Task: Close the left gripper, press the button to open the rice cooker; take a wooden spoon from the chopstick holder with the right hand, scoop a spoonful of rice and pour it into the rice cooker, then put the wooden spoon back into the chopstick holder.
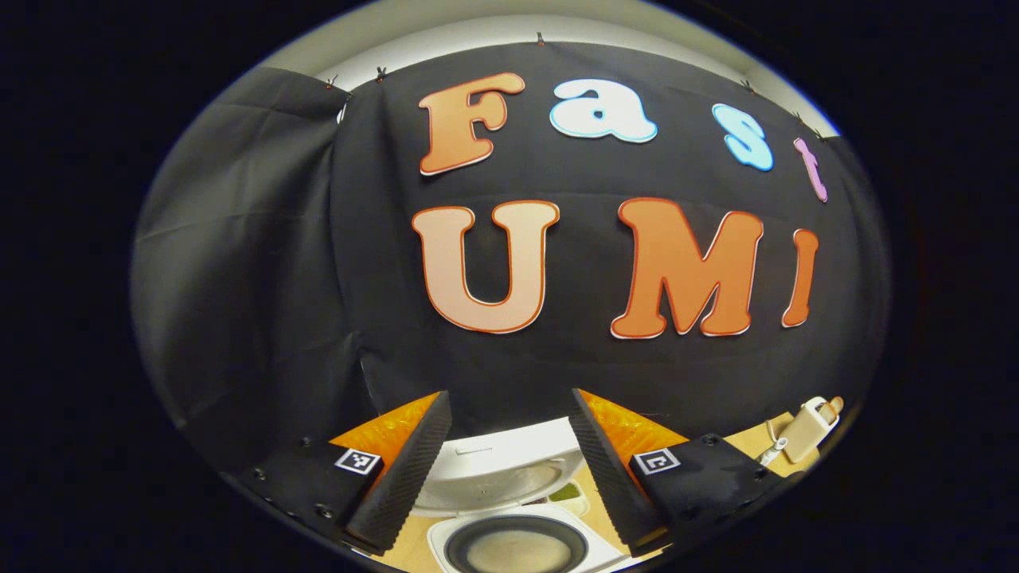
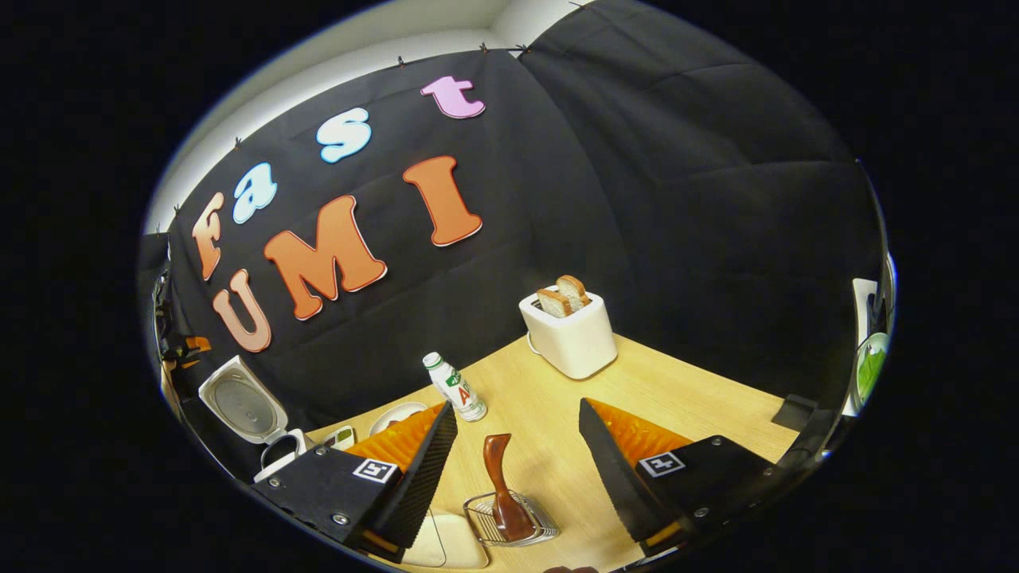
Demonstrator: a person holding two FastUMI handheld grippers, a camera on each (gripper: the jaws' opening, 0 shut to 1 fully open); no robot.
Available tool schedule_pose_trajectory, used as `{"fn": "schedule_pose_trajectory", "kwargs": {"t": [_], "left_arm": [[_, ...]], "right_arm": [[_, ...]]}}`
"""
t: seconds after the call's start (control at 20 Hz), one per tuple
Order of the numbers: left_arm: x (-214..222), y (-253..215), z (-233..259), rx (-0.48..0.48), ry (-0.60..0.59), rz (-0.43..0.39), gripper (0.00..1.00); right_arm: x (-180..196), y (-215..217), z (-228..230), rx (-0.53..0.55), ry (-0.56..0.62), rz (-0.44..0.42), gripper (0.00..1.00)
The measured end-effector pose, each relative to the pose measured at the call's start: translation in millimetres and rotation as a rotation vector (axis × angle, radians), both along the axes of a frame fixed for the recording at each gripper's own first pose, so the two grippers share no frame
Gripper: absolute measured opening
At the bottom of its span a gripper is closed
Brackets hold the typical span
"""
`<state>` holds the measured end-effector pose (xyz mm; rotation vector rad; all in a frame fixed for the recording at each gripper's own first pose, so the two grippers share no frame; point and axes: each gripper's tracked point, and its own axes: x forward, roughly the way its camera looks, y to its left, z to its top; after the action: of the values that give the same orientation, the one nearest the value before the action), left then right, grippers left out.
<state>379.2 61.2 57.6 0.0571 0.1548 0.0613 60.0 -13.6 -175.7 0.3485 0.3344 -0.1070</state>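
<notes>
I hold both grippers' fingers released. The wooden spoon [image 2: 500,485] stands in the chopstick holder [image 2: 509,521] between the right gripper [image 2: 517,465] fingers; rigid, light, smooth: grasp the upright handle.

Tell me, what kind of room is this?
It looks like a pretend kitchen set up in a recording booth: a wooden table holds a toaster with bread, an open rice cooker, and a wooden spoon in a wire holder.

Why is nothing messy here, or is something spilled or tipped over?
Nothing stands out. The rice cooker sits open, the wooden spoon stands in the chopstick holder, and the bottle and toaster stand upright.
</notes>
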Motion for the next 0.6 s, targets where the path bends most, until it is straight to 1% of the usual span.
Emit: {"fn": "schedule_pose_trajectory", "kwargs": {"t": [0.05,0.1,0.15,0.2,0.25,0.3,0.4,0.45,0.55,0.6], "left_arm": [[13.1,3.6,-8.9,-0.043,0.027,0.0,0.99],[25.1,6.6,-15.6,-0.113,0.052,-0.004,1.0],[33.8,11.5,-22.3,-0.164,0.071,0.012,1.0],[39.8,23.9,-25.6,-0.151,0.074,0.044,1.0],[45.8,36.7,-31.5,-0.116,0.087,0.071,1.0],[48.9,40.8,-40.3,-0.099,0.115,0.074,1.0],[44.2,35.2,-55.3,-0.109,0.169,0.074,1.0],[42.8,36.7,-51.8,-0.106,0.144,0.07,1.0],[37.2,31.9,-54.4,-0.099,0.164,0.048,1.0],[31.6,28.3,-56.8,-0.11,0.175,0.037,1.0]], "right_arm": [[-0.7,-1.3,-1.8,0.0,0.009,-0.006,0.95],[-1.7,-3.6,-3.0,-0.001,0.015,-0.014,0.94],[-1.3,-5.3,-3.6,-0.005,0.019,-0.02,0.95],[-0.7,-5.7,-4.7,-0.011,0.021,-0.025,0.95],[0.1,-6.8,-4.3,-0.013,0.023,-0.027,0.95],[0.6,-6.1,-4.1,-0.014,0.025,-0.025,0.95],[2.9,-5.5,-3.0,-0.012,0.029,-0.021,0.95],[4.6,-4.6,-2.8,-0.009,0.033,-0.018,0.95],[6.9,-0.1,-1.9,-0.003,0.031,-0.007,0.95],[7.1,3.8,-1.2,0.001,0.029,0.005,0.95]]}}
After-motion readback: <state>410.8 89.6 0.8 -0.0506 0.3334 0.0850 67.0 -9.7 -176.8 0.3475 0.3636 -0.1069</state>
